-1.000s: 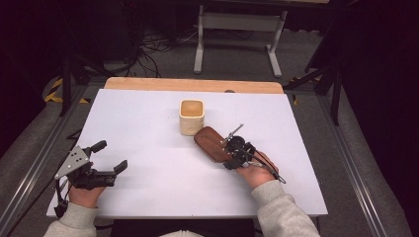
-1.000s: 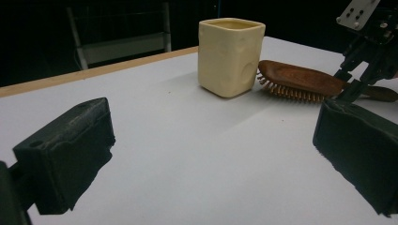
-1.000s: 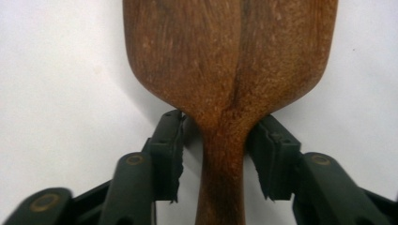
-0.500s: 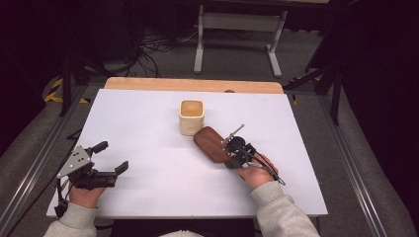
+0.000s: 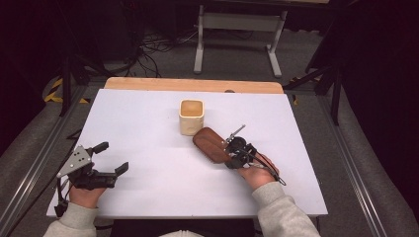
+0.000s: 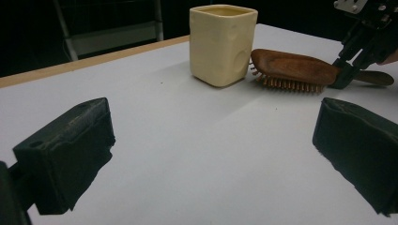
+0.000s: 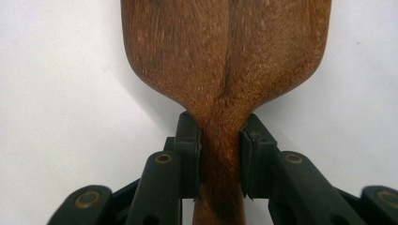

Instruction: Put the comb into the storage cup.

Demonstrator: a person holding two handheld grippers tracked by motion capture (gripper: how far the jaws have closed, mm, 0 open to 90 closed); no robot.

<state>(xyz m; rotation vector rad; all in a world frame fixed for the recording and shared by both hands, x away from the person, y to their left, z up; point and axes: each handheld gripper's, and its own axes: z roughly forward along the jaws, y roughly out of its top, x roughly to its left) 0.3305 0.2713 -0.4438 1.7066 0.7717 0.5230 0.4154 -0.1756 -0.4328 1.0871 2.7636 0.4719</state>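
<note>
Where the right tool (image 7: 220,161) clamps the hairbrush (image 7: 225,61), its handle is hidden.

The high view looks forward and down over the whole white surface (image 5: 148,123) from the person's side. The left gripper view sits low, looking level across it toward the cream cup (image 6: 222,44) and wooden hairbrush (image 6: 293,68), both shared with the high view. The right gripper view looks closely down on the brush's neck.
</note>
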